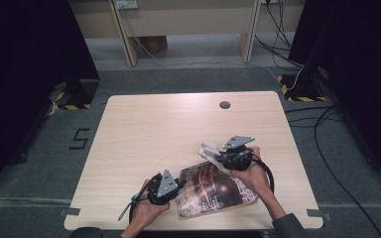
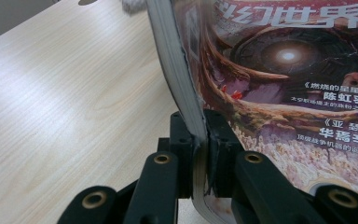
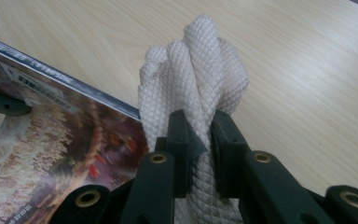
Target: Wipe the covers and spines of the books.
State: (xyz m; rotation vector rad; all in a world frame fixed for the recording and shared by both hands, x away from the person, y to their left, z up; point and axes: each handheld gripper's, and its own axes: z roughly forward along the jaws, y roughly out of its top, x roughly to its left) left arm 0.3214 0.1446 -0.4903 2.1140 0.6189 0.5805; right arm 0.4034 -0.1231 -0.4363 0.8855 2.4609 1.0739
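The magazine (image 1: pixel 212 191) lay on the tabletop (image 1: pixel 168 129) near its front edge. At the magazine's left edge sat the left claw (image 1: pixel 177 186), clamped on that edge. At the magazine's far right corner sat the right claw (image 1: pixel 218 157), pinching a cloth (image 1: pixel 209 150) that overlapped that corner and reached beyond it.

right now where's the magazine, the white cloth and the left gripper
magazine (image 1: pixel 213 191), high view, middle of its cover
white cloth (image 3: pixel 196 79), right gripper view, bunched top above the jaws
left gripper (image 2: pixel 200 140), left gripper view, jaw tips clamping the magazine's edge
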